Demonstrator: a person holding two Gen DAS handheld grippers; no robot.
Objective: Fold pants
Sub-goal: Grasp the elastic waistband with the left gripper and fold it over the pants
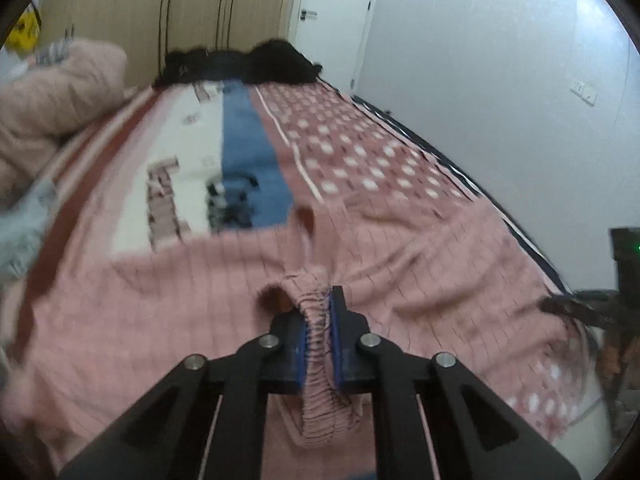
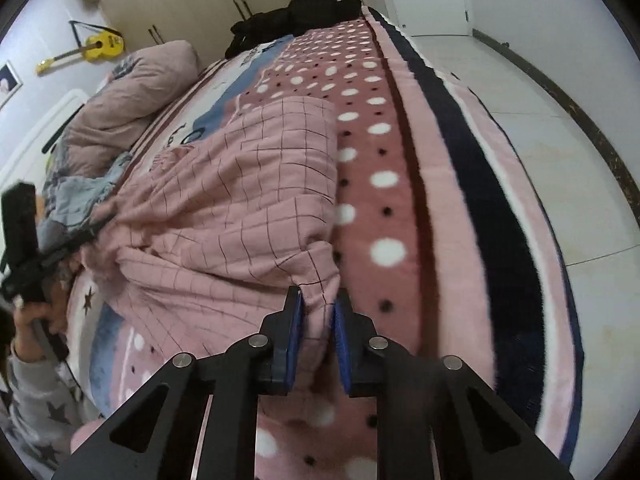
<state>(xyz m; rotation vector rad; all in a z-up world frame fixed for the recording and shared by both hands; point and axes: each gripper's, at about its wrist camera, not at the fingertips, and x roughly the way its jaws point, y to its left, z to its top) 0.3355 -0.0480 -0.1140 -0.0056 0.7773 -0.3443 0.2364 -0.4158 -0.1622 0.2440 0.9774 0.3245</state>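
left gripper: the left gripper [image 1: 320, 312] is clamping its blue pads [image 1: 301, 344] on the gathered elastic waistband [image 1: 318, 360] of the pants [image 1: 420, 248]; the ruched band is running up between the fingers and bulging out past the tips.
right gripper: the right gripper [image 2: 319, 300] is pinching a fold at the edge of the pants [image 2: 240, 184] between its blue pads [image 2: 294, 344]; the cloth is filling the narrow gap between them.
pants, look: they are showing as soft pink cloth crossed by a thin dark grid, fuzzy in texture, wrinkling in long creases that are fanning away from both grips.
pants, place: they are lying spread over the near part of the bed, on top of the blanket [image 1: 352, 152]; in the right wrist view they are bunching into a rounded heap, with one straight edge lying beside the blanket's dotted band [image 2: 372, 168].
other gripper in view: in the right wrist view the left tool [image 2: 24, 248] is showing at the left edge, a hand [image 2: 30, 324] gripping its handle, a star-printed sleeve [image 2: 36, 412] below it.
blanket: it is showing pink with white dots, a blue stripe, a cream panel and dark navy borders.
further out: a pink quilt [image 2: 132, 108] is lying heaped near the bed's head, dark clothing [image 2: 296, 12] is lying at the far end, and a yellow guitar [image 2: 98, 48] is hanging on the wall.
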